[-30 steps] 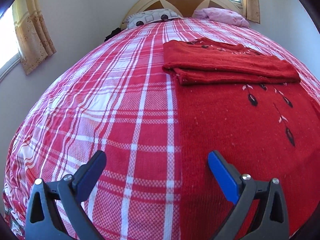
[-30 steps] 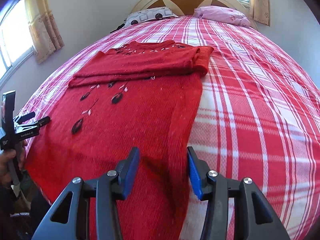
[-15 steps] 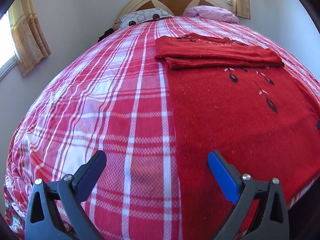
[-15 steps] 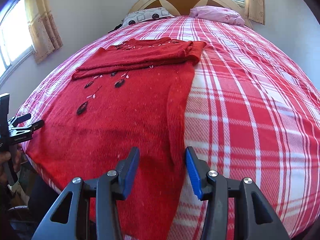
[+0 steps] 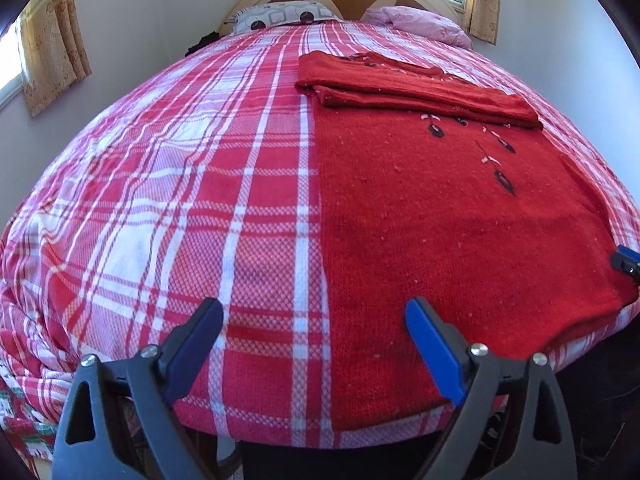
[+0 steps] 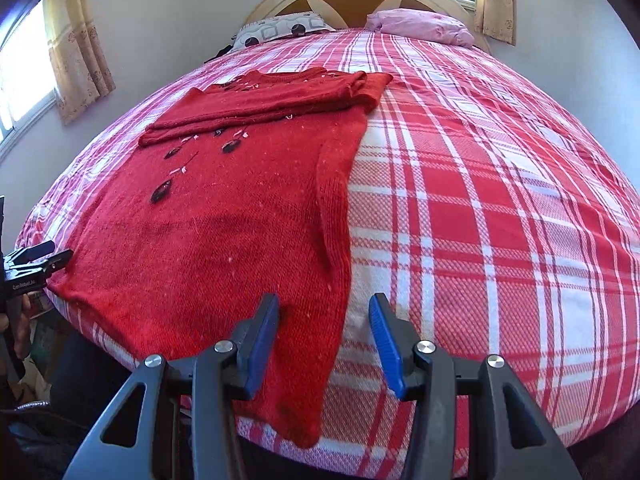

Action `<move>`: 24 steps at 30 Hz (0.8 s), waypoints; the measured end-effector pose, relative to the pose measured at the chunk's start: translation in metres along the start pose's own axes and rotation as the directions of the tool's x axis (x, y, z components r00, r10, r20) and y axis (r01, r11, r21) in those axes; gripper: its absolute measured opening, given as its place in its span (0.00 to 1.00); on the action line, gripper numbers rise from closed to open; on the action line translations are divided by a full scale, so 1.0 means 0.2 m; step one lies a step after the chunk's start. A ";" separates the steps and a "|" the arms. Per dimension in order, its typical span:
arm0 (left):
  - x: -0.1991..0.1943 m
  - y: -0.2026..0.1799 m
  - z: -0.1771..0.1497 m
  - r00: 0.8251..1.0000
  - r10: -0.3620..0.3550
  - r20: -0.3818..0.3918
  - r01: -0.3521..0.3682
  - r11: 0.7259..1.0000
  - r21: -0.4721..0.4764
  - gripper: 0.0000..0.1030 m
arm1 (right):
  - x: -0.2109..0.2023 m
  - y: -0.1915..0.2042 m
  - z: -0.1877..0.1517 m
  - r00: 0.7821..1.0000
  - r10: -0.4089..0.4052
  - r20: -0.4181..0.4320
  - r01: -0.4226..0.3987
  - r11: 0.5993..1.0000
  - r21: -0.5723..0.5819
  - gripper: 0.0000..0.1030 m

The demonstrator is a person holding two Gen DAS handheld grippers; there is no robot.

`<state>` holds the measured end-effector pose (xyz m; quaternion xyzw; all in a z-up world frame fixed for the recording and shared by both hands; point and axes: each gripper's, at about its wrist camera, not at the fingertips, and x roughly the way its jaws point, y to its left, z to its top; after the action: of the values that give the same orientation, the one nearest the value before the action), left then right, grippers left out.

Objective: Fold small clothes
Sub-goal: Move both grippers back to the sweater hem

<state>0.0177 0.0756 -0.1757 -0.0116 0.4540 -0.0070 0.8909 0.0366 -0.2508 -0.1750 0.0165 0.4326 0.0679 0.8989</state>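
Both of our grippers hover empty: left gripper (image 5: 314, 344) spread wide astride the sweater (image 5: 440, 220) edge, right gripper (image 6: 324, 334) half-open at its hem corner.

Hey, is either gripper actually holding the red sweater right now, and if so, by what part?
Neither. The left gripper and right gripper are both open above the red sweater's bottom hem.

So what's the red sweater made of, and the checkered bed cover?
The red sweater looks like knitted yarn, maybe wool or acrylic: soft, matte, with fine knit rows and pale lint specks. The checkered bed cover looks like woven cotton-type cloth, matte, with a small waffle-like grid showing up close.
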 end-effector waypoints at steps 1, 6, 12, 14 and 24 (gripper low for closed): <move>0.00 0.01 -0.01 1.000 -0.013 -0.010 0.013 1.000 -0.016 0.89 | 0.00 0.01 -0.01 1.000 -0.007 -0.005 0.007 1.000 -0.006 0.47; -0.03 -0.02 -0.03 0.999 -0.028 -0.015 0.028 1.000 -0.007 0.79 | -0.02 0.04 -0.05 0.999 -0.045 -0.014 0.045 0.998 -0.032 0.47; -0.04 -0.03 -0.04 0.999 -0.047 -0.020 0.047 0.999 -0.008 0.74 | -0.04 0.04 -0.08 0.998 -0.061 -0.021 0.060 0.998 -0.035 0.44; -0.04 -0.03 -0.04 0.999 -0.050 -0.020 0.050 0.999 -0.011 0.74 | -0.04 0.06 -0.09 0.997 -0.067 -0.022 0.066 0.997 -0.044 0.43; -0.06 -0.07 -0.07 0.998 -0.057 -0.014 0.057 0.998 0.016 0.69 | -0.07 0.05 -0.14 0.999 -0.033 -0.031 0.032 0.999 -0.028 0.38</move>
<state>-0.0017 0.0623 -0.1737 -0.0172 0.4595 -0.0361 0.8873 0.0052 -0.2441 -0.1805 -0.0041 0.4457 0.0595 0.8932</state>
